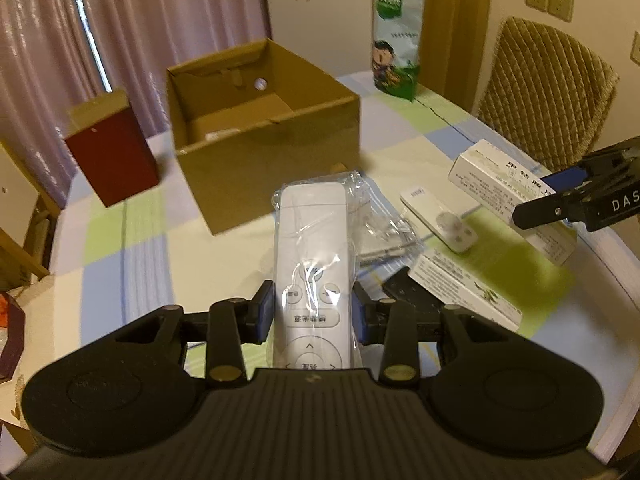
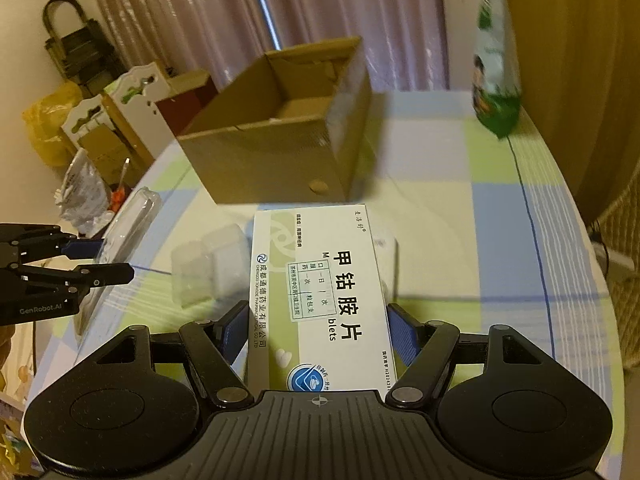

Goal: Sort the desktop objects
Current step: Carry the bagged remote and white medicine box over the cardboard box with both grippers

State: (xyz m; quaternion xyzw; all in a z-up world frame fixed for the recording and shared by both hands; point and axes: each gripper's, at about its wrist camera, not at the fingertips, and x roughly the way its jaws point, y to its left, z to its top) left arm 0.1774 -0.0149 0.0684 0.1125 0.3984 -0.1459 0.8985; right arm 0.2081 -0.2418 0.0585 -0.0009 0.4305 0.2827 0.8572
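A white remote control (image 1: 311, 264), sealed in a clear plastic bag, is clamped between the blue pads of the left gripper (image 1: 312, 310), its button end nearest the camera and its far end pointing toward an open cardboard box (image 1: 264, 136). A white and green medicine box (image 2: 320, 300) printed with black characters is clamped flat between the blue pads of the right gripper (image 2: 318, 332), its far edge close to the front wall of the same cardboard box (image 2: 280, 136). From the left wrist view the right gripper (image 1: 560, 196) is seen at the right edge, closed over the medicine box (image 1: 496, 184); from the right wrist view the left gripper (image 2: 100, 260) is seen at the left edge with the bagged remote control (image 2: 124, 232) in its grip. On the checked tablecloth (image 1: 128, 248) to the right of the remote control lie a crumpled clear wrapper (image 1: 384, 232), a small white remote (image 1: 440, 222), a dark flat object (image 1: 404, 286) only partly visible, and a second white and green carton (image 1: 464, 284). A dark red box (image 1: 112, 152) stands left of the cardboard box, and a green and white snack bag (image 1: 396, 32) stands upright behind it. A chair with a quilted cover (image 1: 548, 84) is seen beyond the table, and curtains (image 1: 132, 12) hang behind.
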